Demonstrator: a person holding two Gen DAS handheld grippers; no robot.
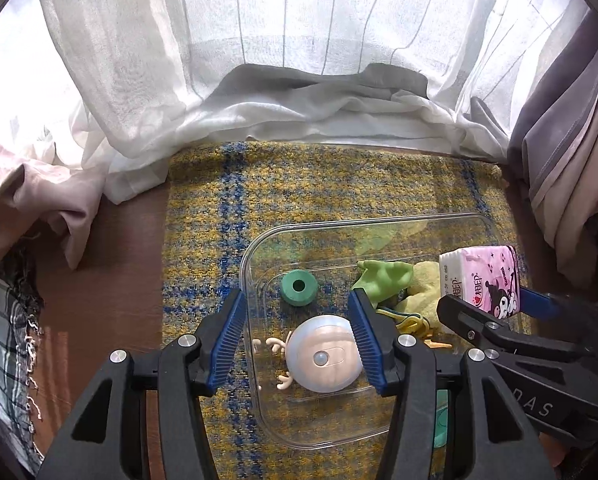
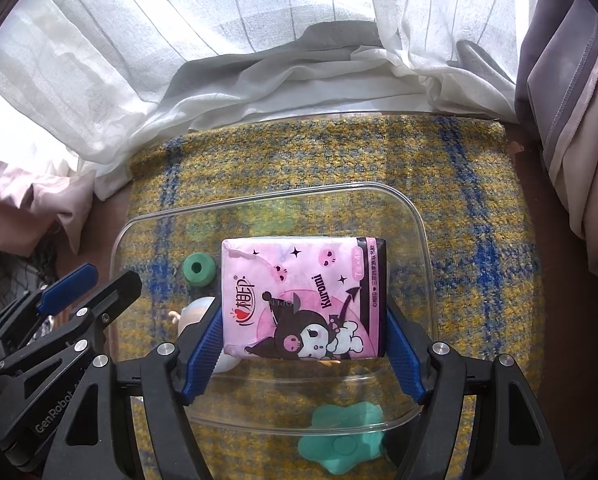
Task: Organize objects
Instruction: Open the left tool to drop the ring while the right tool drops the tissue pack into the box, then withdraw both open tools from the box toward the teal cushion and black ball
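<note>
Now lower the tissue pack (image 2: pixel 303 298) gently into the clear bin (image 2: pixel 425 240), clear of the green ring (image 2: pixel 198 270) at left. Left gripper (image 1: pixel 297 340) hangs wide apart over the round toy (image 1: pixel 325 354), holding nothing; right gripper (image 2: pixel 303 346) is clamped on the pack's sides above the bin

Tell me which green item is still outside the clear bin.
The teal flower-shaped piece: it lies on the rug before the clear bin, whereas the green ring and green plush sit inside.
</note>
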